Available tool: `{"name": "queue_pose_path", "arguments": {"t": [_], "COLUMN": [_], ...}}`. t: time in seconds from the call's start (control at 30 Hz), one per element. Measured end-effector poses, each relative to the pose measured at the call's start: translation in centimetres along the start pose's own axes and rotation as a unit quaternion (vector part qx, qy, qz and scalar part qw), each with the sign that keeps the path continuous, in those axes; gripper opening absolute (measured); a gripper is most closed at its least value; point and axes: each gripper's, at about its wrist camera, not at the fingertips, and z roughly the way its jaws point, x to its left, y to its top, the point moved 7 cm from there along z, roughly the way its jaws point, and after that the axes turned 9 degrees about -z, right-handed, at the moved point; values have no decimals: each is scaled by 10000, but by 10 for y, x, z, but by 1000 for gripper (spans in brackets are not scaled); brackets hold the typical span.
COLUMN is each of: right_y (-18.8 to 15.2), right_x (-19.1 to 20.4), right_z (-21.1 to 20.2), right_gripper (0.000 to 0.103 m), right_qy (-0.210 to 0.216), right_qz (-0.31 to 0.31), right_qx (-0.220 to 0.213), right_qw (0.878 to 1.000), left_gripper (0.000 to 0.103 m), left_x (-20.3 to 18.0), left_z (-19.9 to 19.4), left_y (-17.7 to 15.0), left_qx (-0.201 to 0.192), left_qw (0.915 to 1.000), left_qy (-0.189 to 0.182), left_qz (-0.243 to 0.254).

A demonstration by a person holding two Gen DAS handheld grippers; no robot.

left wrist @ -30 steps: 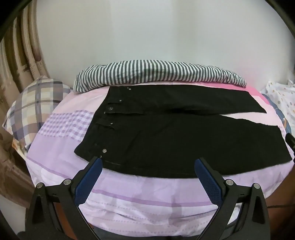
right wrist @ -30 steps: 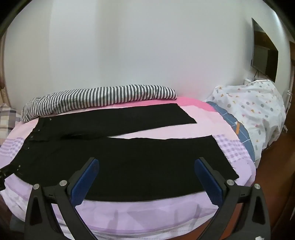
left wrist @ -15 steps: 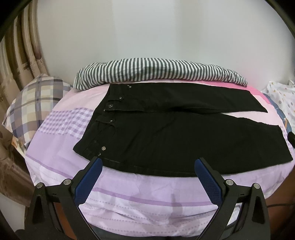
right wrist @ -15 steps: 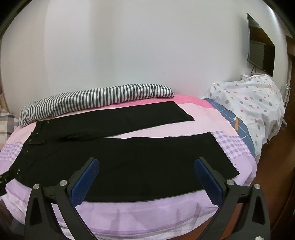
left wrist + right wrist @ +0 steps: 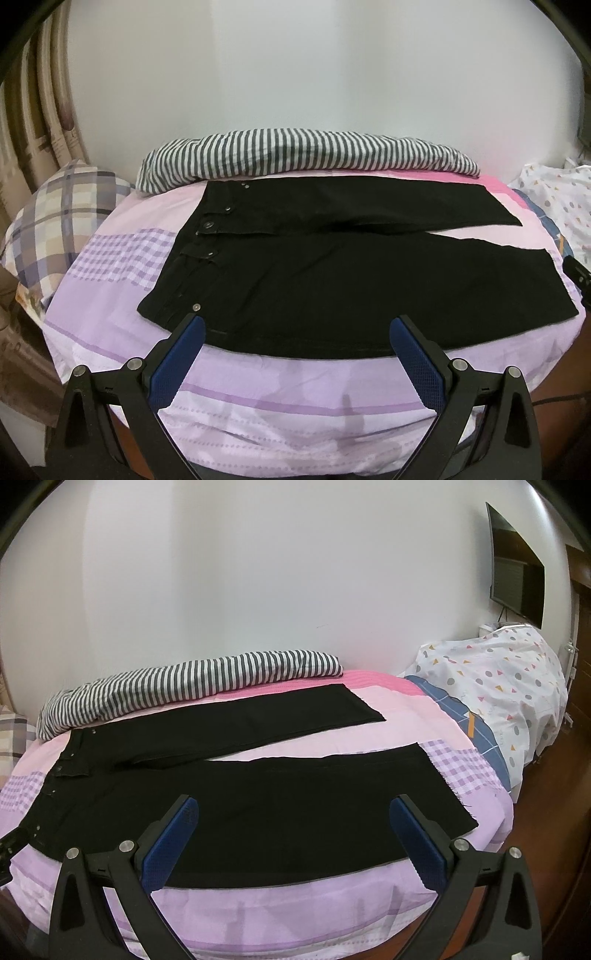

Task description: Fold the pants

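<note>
Black pants point(image 5: 332, 280) lie flat on the bed, waistband with metal buttons to the left, both legs spread apart toward the right. They also show in the right wrist view point(image 5: 258, 805), with the leg hems at the right. My left gripper point(image 5: 297, 325) is open and empty, hovering before the near edge of the pants by the waistband side. My right gripper point(image 5: 293, 805) is open and empty, above the near leg's lower edge. Neither touches the cloth.
The bed point(image 5: 295, 398) has a pink and purple sheet. A striped rolled blanket point(image 5: 303, 158) lies along the wall behind the pants. A plaid pillow point(image 5: 55, 218) is at the left. A dotted white cover point(image 5: 498, 675) drapes something at the right. A wall TV point(image 5: 517, 572) hangs there.
Both grippers have drawn back and risen slightly, so the pants sit a little lower and farther in view. Both stay open; the pants have not moved.
</note>
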Motion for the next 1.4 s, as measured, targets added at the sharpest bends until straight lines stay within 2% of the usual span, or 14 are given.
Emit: {"name": "queue_pose_path", "arguments": {"t": [0.67,1.4], "right_y": [0,3], "right_x": [2,7], "right_z": [-2,-2], "right_gripper": [103,103], "right_qy": [-27,70], "right_qz": [-42,-72], "right_qx": [-55,-57], "right_qw": [10000,9999], "left_gripper": [100,100], "left_x": [0,7], "left_z": [-4,-3], "left_y": [2,-2], "left_qx": [-140,-102], "left_qw": [9999,9997], "left_qy": [23,118], "left_qz": [-66,-162]}}
